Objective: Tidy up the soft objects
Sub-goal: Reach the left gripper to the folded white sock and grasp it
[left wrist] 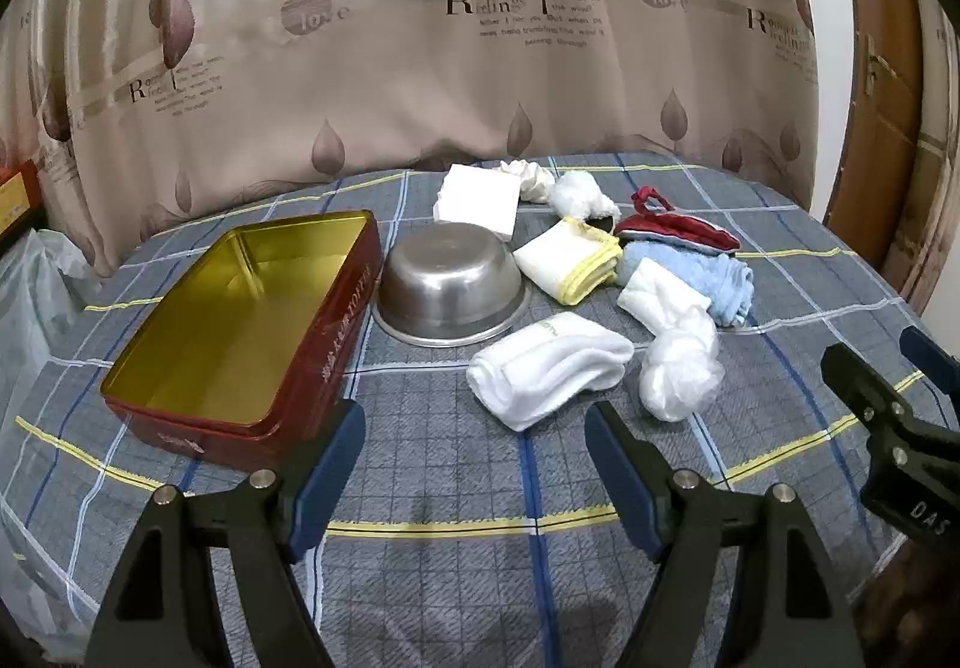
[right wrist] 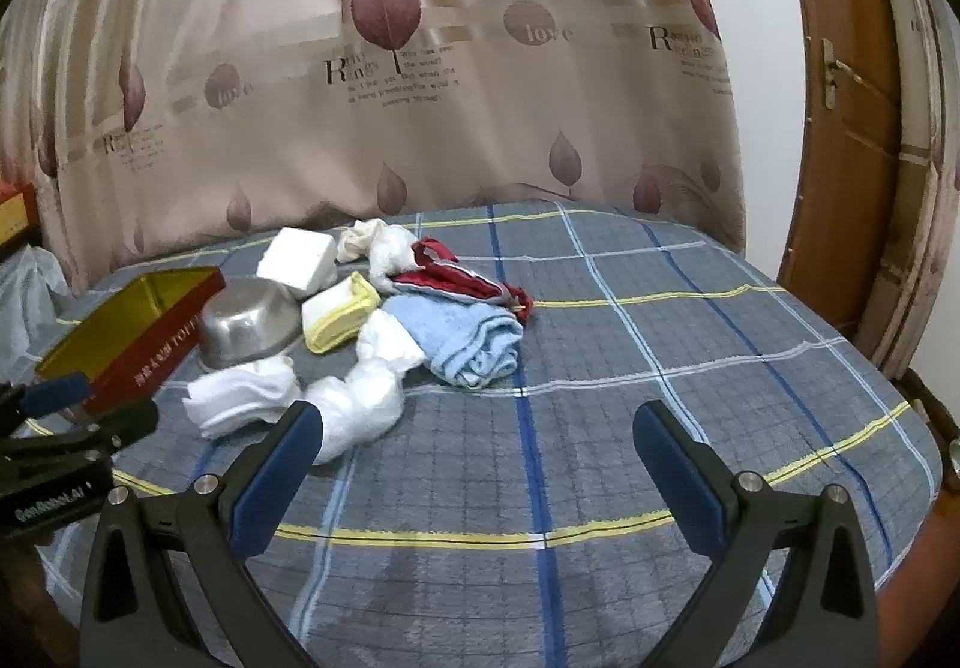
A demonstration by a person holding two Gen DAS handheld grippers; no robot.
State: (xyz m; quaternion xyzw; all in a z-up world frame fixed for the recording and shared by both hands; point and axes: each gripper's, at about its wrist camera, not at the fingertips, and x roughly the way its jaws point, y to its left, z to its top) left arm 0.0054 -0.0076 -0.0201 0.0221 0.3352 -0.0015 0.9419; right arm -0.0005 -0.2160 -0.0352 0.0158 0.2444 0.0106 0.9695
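Red tin [left wrist: 240,332] gold-lined, nothing inside, steel bowl [left wrist: 450,281] upturned, both tools spread apart

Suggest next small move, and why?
Probably ease the open left claw forward onto the rolled white socks: they lie nearest, just ahead of it, and the open red tin beside them holds nothing yet.

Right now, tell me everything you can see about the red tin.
The red tin is a rectangular, lidless metal box, dark red outside with pale lettering along its side and shiny gold inside. It is empty and lies flat and open-side up on the plaid cloth, at the left of the pile. The upturned steel bowl sits close beside its right wall; whether they touch is unclear.
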